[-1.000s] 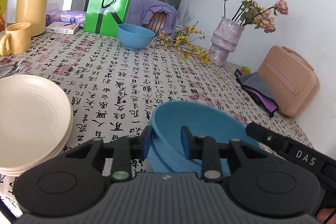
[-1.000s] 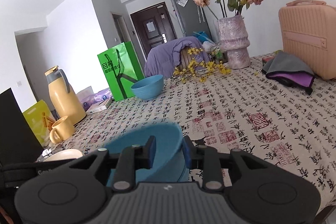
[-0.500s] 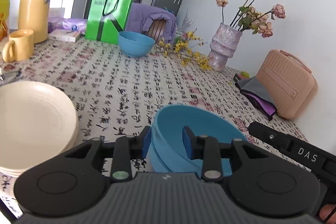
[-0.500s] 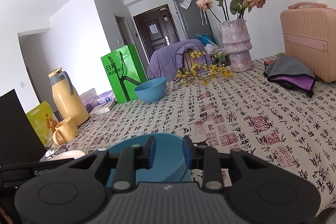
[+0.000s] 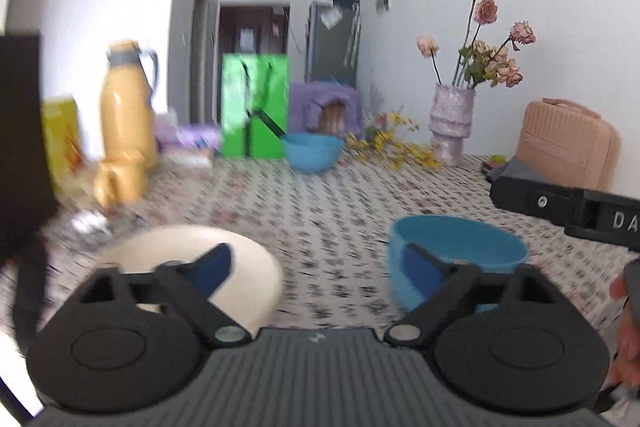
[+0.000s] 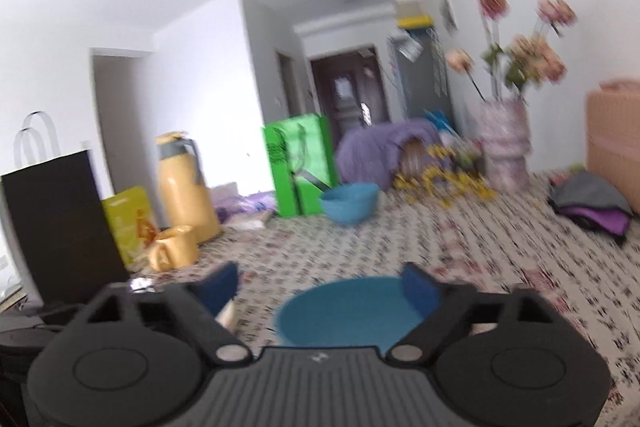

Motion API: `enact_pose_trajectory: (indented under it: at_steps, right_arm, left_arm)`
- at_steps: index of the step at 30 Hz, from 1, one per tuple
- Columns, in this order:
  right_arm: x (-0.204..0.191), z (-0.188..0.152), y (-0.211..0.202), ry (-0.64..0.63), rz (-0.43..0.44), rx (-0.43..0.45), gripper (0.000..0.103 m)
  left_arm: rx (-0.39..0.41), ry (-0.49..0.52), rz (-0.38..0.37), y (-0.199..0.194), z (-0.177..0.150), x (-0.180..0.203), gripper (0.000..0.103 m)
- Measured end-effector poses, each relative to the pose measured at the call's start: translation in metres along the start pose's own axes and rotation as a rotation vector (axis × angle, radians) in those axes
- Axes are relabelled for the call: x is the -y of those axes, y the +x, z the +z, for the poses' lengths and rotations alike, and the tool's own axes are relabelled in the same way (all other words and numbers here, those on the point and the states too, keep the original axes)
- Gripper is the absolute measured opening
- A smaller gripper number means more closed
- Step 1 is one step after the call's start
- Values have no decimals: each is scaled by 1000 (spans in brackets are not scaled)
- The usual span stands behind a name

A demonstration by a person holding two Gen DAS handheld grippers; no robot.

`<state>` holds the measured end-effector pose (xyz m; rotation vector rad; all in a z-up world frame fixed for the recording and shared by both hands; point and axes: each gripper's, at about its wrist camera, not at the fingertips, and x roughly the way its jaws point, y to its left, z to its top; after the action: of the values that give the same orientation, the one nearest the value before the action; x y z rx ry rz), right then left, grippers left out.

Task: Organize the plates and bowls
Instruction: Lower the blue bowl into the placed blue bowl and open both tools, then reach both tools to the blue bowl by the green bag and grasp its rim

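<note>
A blue bowl stack stands on the patterned tablecloth; it also shows in the right wrist view. My left gripper is open and empty, its right finger beside the bowl's near left wall. A stack of cream plates lies to the left behind its left finger. My right gripper is open and empty, just behind the bowl stack. Another blue bowl stands far back by a green bag; it also shows in the right wrist view. Both views are blurred.
A yellow thermos, a yellow mug, a green bag and a black bag stand at the left and back. A vase of roses, a pink case and folded cloth are at the right.
Both grippers have opened and let go of the blue bowl, which now rests on the table. Both have pulled back and tilted up; the left one shifted left.
</note>
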<state>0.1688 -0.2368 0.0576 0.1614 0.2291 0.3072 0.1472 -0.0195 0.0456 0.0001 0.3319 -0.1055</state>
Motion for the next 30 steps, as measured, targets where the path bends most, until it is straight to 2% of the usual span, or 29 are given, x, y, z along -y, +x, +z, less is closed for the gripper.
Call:
enact_pose_trajectory:
  at_steps: [2, 4, 8, 15, 23, 30]
  right_arm:
    - [-12, -9, -7, -33, 8, 19, 99]
    - [-22, -18, -11, -49, 11, 20, 103]
    - [-37, -25, -14, -33, 10, -11, 103]
    - [-50, -22, -22, -64, 7, 17, 103]
    - [-44, -20, -15, -41, -7, 0, 103]
    - [-33, 4, 7, -36, -12, -3, 103]
  left_arm:
    - [29, 19, 28, -16, -6, -7, 103]
    - [24, 15, 29, -26, -9, -15, 103]
    - [20, -30, 42, -36, -13, -30, 103]
    - [40, -54, 33, -45, -15, -41, 103]
    - [32, -67, 30, -39, -11, -44, 103]
    - [27, -79, 21, -13, 22, -51, 103]
